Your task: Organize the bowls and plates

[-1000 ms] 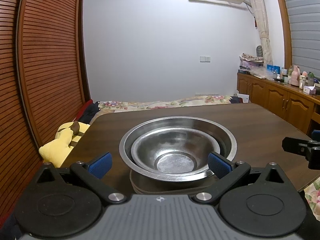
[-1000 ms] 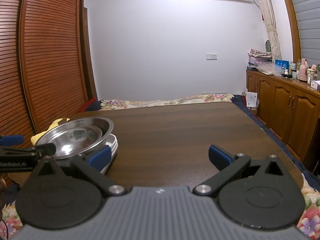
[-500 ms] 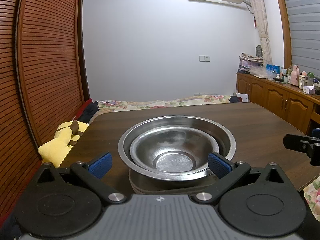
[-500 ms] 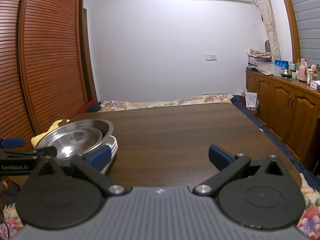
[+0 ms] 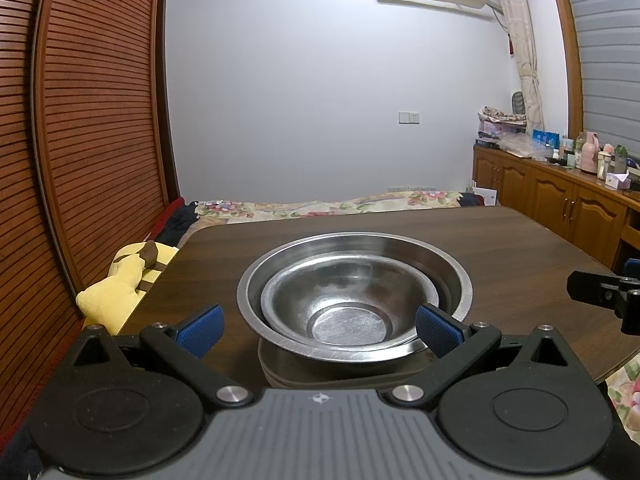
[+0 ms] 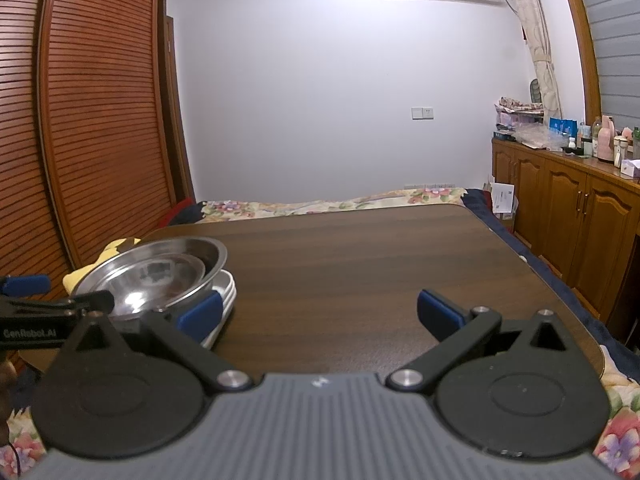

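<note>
The left gripper (image 5: 318,327) stands released, its blue fingers (image 5: 200,330) spread wide and holding nothing. Between and just beyond those fingers sits the large steel bowl (image 5: 452,276), mouth upward, with the small steel bowl (image 5: 348,300) nested inside it (both round, so no long axis applies). The pair rests on a stack of white plates (image 6: 226,292) on the brown table (image 6: 360,256). The right gripper (image 6: 320,312) is likewise released and empty; the stack lies just beyond its left finger.
</note>
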Motion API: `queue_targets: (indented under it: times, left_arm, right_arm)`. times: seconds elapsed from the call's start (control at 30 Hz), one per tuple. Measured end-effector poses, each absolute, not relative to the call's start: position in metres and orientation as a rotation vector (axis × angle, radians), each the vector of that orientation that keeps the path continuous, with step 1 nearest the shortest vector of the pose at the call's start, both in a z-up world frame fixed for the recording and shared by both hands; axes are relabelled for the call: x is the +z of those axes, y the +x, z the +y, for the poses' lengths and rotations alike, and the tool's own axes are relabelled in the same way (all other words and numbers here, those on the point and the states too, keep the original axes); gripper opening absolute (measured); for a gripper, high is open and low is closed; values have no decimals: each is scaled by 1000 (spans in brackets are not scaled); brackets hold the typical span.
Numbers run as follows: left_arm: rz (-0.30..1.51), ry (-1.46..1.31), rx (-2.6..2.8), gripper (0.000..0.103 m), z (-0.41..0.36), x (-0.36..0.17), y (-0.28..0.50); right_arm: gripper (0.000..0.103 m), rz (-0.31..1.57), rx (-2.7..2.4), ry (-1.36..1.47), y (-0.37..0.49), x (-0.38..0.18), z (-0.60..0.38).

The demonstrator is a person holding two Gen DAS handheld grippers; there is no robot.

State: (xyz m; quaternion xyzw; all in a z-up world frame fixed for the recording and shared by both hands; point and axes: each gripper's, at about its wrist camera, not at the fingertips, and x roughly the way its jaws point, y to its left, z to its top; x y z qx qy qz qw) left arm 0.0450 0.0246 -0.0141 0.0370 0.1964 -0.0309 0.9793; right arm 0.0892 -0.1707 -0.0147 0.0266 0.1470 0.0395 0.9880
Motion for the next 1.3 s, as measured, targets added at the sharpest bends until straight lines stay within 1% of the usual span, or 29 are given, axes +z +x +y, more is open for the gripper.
queue_targets:
  times: [1.3]
  left_arm:
    - [400,75,-66,103,24,-12,42]
  right_arm:
    - [103,298,82,48,90,-16,-169]
